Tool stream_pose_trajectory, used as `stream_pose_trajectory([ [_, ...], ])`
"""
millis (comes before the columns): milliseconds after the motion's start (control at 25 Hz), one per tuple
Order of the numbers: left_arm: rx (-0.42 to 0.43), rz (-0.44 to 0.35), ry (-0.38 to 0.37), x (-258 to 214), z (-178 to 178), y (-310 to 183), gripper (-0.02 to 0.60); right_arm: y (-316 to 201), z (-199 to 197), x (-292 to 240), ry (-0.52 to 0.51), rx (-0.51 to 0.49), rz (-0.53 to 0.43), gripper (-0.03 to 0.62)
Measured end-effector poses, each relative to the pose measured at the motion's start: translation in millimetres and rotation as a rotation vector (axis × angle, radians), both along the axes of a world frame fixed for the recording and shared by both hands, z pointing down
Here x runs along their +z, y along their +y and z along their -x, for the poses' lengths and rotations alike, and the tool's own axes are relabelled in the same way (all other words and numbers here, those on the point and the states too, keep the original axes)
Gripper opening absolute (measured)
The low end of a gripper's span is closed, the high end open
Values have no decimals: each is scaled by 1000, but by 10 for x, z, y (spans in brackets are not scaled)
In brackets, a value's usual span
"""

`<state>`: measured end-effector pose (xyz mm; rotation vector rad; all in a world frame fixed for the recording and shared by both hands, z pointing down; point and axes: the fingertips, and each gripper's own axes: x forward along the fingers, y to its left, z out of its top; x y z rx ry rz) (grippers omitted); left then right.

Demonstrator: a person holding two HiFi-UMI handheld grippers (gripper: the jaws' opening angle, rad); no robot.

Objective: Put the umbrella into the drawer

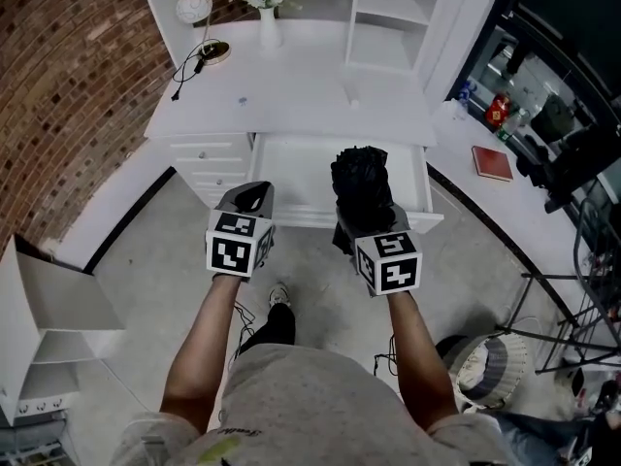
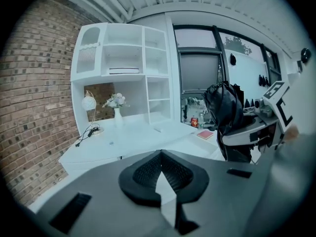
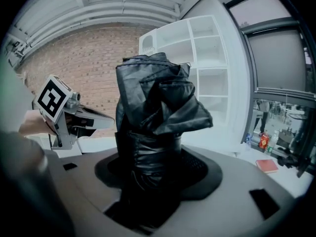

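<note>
A folded black umbrella stands upright in my right gripper, which is shut on it; in the right gripper view the umbrella rises from between the jaws and hides them. It hangs over the front of the open white drawer under the desk top. My left gripper is shut with nothing in it, level with the drawer's front left corner; its black pads meet in the left gripper view, where the umbrella shows at the right.
The white desk carries a lamp with a cable and a flower vase, with shelves behind. A brick wall is on the left. A red book lies on the right counter. A white shelf unit stands at lower left.
</note>
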<state>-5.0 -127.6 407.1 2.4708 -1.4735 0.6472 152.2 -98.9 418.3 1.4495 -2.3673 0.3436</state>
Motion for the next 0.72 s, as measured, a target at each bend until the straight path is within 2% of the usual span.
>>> stream_pose_trajectory([
  [480, 69, 56, 19, 121, 299, -1015, -3, -951, 348, -52, 30, 50, 36, 256],
  [720, 105, 74, 25, 186, 392, -1383, -3, -1305, 479, -6, 13, 92, 65, 256],
])
